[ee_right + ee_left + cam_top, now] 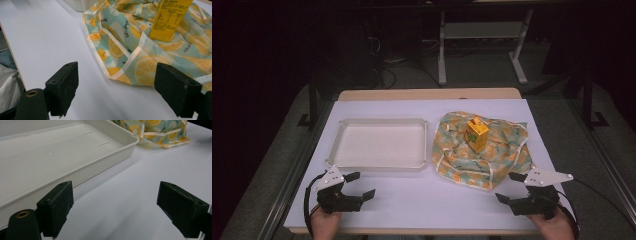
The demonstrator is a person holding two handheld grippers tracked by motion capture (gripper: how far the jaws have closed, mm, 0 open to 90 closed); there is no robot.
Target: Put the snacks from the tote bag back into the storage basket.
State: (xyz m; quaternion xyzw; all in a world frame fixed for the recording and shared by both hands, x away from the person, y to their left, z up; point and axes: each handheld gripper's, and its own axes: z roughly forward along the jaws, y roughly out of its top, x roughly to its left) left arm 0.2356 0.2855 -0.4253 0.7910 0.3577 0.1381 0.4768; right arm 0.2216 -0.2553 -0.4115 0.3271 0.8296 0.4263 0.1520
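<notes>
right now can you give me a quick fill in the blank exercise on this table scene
1. The yellow carton stands upright on the lemon-print ____.
2. The white tray holds ____.
3. The tray lies to the ____ of the cloth in the high view.
4. The left gripper and the right gripper both have their jaws ____.

Missing words: cloth; nothing; left; open

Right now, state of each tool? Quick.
Left tool: open, holding nothing, near the white tray.
Right tool: open, holding nothing, at the near edge of the lemon-print cloth.
</notes>
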